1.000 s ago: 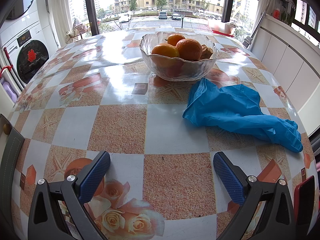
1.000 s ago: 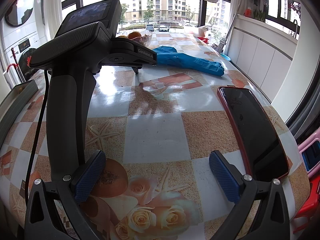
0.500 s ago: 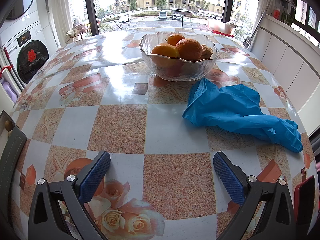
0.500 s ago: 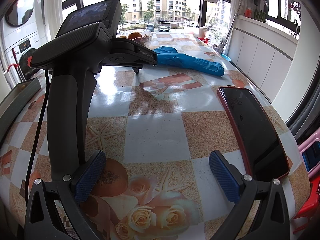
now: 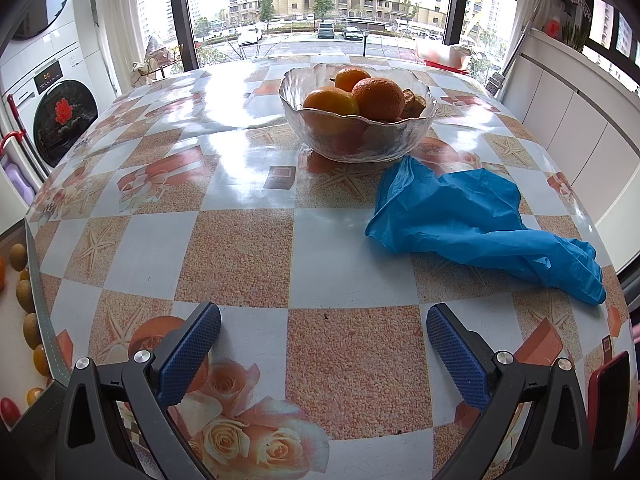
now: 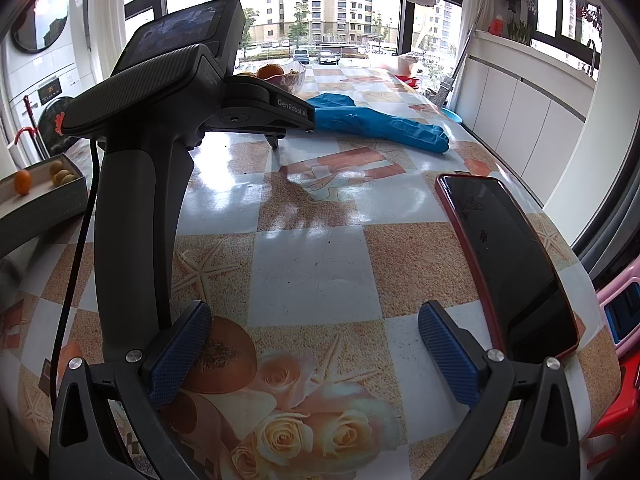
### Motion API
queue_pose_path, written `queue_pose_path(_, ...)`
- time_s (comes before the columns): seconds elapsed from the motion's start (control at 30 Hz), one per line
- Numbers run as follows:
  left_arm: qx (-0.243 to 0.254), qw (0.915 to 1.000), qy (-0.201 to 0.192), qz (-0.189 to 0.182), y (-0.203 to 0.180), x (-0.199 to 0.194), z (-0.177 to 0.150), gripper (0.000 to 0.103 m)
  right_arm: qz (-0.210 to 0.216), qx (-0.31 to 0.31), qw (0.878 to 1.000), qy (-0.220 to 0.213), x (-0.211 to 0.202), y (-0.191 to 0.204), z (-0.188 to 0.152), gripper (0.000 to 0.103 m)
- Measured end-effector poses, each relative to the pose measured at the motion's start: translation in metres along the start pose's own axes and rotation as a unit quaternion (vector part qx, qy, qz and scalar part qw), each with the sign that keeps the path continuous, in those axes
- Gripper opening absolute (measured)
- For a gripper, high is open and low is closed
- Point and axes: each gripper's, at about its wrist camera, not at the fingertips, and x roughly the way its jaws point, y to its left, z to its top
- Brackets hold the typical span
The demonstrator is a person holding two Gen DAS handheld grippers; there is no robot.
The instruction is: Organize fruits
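Note:
A glass bowl [image 5: 416, 136] with oranges [image 5: 378, 98] and a few brown fruits stands at the far middle of the table; it shows small in the right wrist view [image 6: 294, 76]. A grey tray [image 5: 42, 320] with kiwis [image 5: 18, 256] and small fruits sits off the table's left edge; it also shows in the right wrist view [image 6: 44, 204] with an orange [image 6: 23, 182]. My left gripper [image 5: 322, 336] is open and empty, low over the near table. My right gripper [image 6: 314, 332] is open and empty, just behind the left gripper's black handle [image 6: 140, 200].
A blue rubber glove [image 5: 476, 220] lies right of the bowl. A red-cased phone [image 6: 508, 256] lies at the table's right edge. A washing machine [image 5: 60, 116] stands at the left, white cabinets at the right.
The tray at the left has come further into view, its fruits now showing. The grippers have hardly moved.

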Motion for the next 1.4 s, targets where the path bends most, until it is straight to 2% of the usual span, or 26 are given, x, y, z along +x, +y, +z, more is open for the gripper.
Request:
queue_pose_path(1.07,0.000,1.0000,0.000,0.000,0.0000,0.0000,-0.0001,0.103,0.000,0.001,1.000,0.000,0.0005,-0.0007,-0.0007,0.103)
queue_pose_path(1.4,0.000,1.0000,0.000,0.000,0.0000,0.0000,-0.0001,0.103,-0.013,0.018,0.999,0.024,0.0021,0.0018,0.0042,0.103)
